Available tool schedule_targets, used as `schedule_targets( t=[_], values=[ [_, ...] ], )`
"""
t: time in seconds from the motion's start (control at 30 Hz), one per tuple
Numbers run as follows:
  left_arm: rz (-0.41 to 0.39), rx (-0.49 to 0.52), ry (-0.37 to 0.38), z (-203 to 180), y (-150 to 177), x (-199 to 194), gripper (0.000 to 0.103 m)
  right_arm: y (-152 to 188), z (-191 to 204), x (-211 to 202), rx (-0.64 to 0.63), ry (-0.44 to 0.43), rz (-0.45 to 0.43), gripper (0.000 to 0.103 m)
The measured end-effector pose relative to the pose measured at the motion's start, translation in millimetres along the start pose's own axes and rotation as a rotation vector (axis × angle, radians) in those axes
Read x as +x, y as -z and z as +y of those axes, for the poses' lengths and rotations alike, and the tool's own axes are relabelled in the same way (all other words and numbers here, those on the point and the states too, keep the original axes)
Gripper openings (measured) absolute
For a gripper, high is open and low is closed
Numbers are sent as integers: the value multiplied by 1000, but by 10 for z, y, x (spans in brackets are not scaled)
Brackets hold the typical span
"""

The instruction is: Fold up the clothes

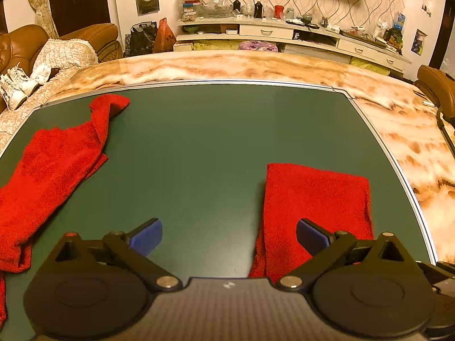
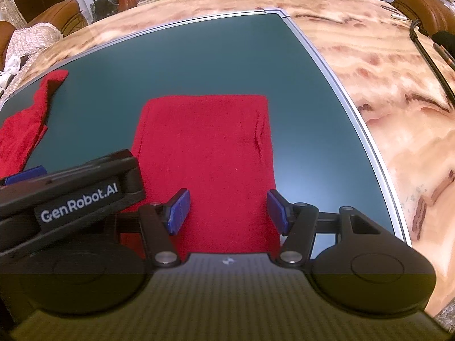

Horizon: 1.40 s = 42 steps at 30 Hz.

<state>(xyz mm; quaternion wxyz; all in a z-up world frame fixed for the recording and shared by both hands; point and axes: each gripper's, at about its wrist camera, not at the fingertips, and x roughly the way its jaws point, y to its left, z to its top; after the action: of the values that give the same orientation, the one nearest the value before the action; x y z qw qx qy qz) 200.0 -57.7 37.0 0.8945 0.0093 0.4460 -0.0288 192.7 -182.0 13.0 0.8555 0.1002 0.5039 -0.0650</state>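
Note:
A folded red cloth (image 2: 204, 153) lies flat as a neat rectangle on the dark green mat (image 2: 176, 59); the left wrist view has the folded red cloth (image 1: 315, 199) at the lower right. A second red cloth (image 1: 54, 164) lies crumpled at the mat's left side, and this crumpled cloth (image 2: 25, 122) shows at the left of the right wrist view. My left gripper (image 1: 229, 237) is open over bare mat, its right finger over the folded cloth's near left edge. My right gripper (image 2: 228, 213) is open above the folded cloth's near end, holding nothing. The left gripper's body (image 2: 71, 196) sits just to its left.
The mat (image 1: 227, 142) lies on a marble-patterned table (image 1: 412, 142) with bare surface to the right and behind. A black cable or rod (image 2: 432, 65) lies at the far right. A sofa with shoes (image 1: 17, 85) stands to the left, a cluttered shelf unit (image 1: 284, 31) behind.

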Motion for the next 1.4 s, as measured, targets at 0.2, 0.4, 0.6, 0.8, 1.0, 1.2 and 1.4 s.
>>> schedule_targets(
  t=[0.2,0.4,0.6,0.8,1.0,1.2,1.4],
  values=[
    [1,6,6,2,1,-5,103,-2,-5,-15,-5,4,-2,67],
    [7,7,7,12,4,-6,103,8,-5,-25,-8,6,-2,67],
    [10,0,11,36,13,-28,103,16,4,-39,-11,1,-7,67],
    [10,-1,13,48,30,-45,103,30,7,-50,-11,-4,-6,67],
    [11,2,7,46,52,-65,103,53,39,-61,-17,-1,-6,67],
    [12,6,2,45,75,-85,103,79,61,-77,-22,2,-9,67],
    [15,13,-2,44,103,-104,103,109,77,-96,-31,3,-10,67]
  ],
)
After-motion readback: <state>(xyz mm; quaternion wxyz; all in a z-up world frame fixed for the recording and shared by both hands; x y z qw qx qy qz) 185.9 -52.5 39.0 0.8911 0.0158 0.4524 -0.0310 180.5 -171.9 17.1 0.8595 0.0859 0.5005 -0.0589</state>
